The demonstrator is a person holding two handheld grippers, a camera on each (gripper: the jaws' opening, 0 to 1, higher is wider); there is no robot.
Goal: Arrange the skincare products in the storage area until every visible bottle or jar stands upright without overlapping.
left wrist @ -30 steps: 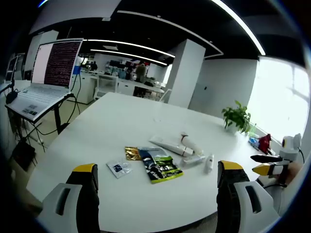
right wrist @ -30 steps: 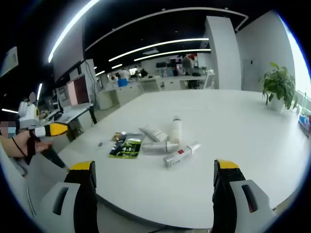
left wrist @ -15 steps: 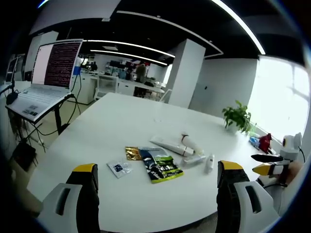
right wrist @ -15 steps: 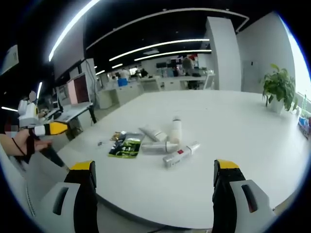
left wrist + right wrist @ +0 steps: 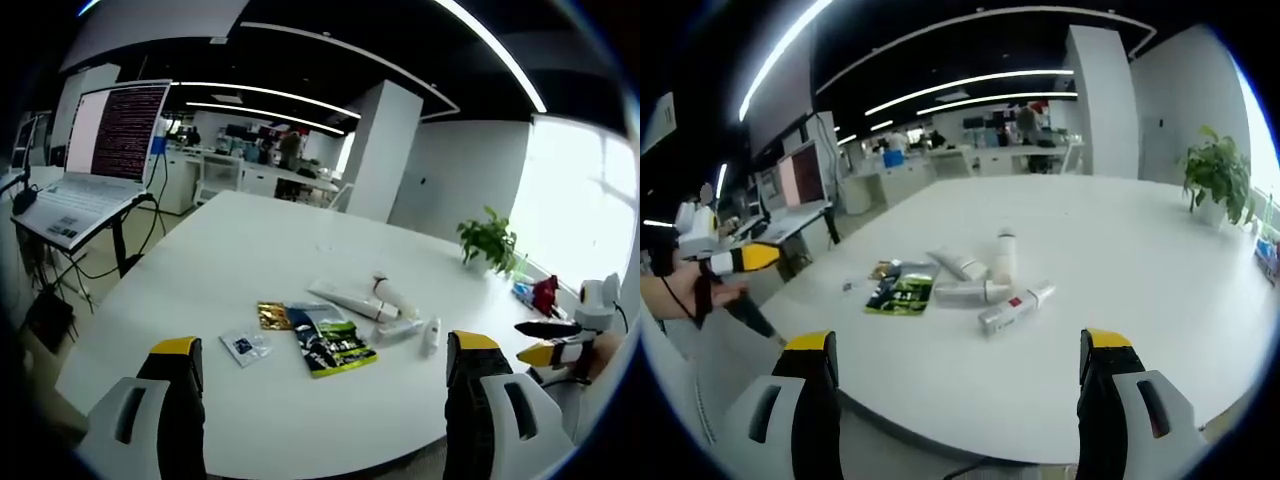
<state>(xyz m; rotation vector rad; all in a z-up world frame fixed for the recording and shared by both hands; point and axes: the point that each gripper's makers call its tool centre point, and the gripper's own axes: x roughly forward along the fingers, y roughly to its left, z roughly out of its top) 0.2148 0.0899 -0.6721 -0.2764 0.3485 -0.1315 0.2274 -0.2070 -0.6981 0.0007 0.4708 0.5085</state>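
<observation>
Here both claws gape wide; left gripper view adds a laptop (image 5: 75, 195), right gripper view a lying bottle (image 5: 1013, 308)

Left gripper view looks across the white table (image 5: 230, 260) from its near edge, right gripper view faces it from the opposite side, both set back, sharing the scattered skincare tubes (image 5: 985, 290).

- On the table (image 5: 1120, 260) we see tubes (image 5: 965, 266) lying clustered mid-surface.
- Sachets (image 5: 898, 293) lie just left of them.
- Plant (image 5: 1218, 178) far right.
</observation>
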